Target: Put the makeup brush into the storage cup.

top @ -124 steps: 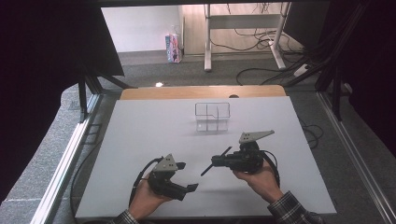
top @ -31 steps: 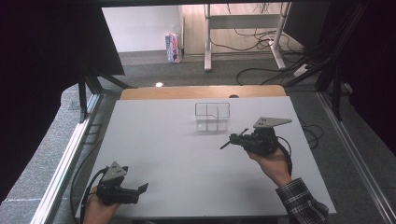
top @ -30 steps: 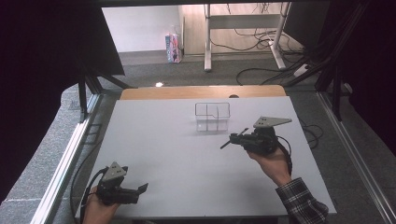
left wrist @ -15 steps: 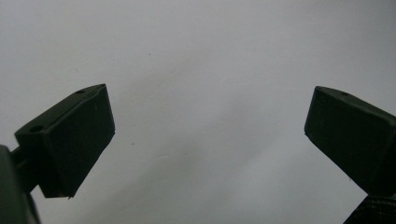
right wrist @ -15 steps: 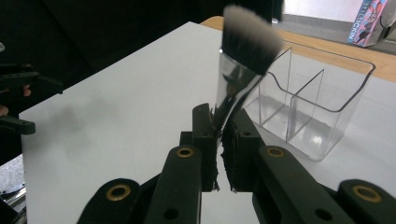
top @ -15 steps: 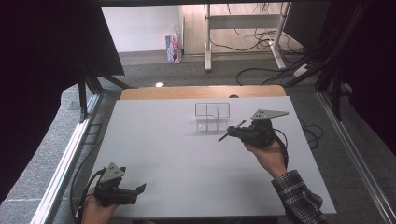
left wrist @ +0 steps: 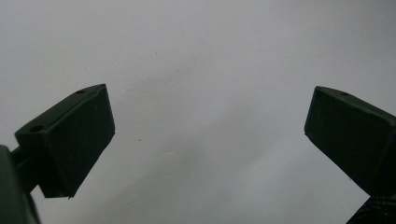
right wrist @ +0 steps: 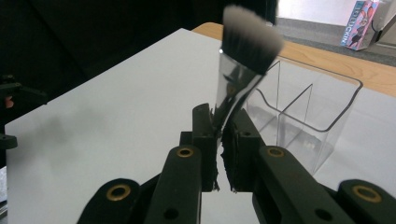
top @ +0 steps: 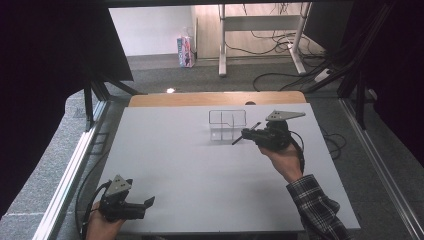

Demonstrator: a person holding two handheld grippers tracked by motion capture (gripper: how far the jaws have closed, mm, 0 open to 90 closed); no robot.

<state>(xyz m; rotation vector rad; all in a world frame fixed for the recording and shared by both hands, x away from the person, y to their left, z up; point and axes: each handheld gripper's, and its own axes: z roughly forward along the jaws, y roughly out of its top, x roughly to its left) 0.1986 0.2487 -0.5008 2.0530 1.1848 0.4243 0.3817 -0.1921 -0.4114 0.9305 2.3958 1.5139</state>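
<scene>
Between the closed jaws of my right gripper sits a makeup brush, pinched by its shiny handle with the pale, dense bristle head standing up and tilted a little away from me in the right gripper view. From the high view, the brush shows as a thin dark stick poking out of that gripper toward the left, its tip just beside a clear plastic organizer. Whether the brush touches the organizer I cannot tell from above. Seen from the right gripper view, the organizer stands just behind and to the right of the bristles, an open-topped box with a see-through divider splitting it into compartments. My right hand holds the gripper above the white table, a plaid sleeve running back toward the near edge. Well apart from all this, at the near left corner of the table, my left gripper rests low with its jaws spread wide and nothing between them; in the left gripper view its gripper looks onto bare white tabletop. Beyond the table's wooden far edge, a small colourful carton stands on the floor.
</scene>
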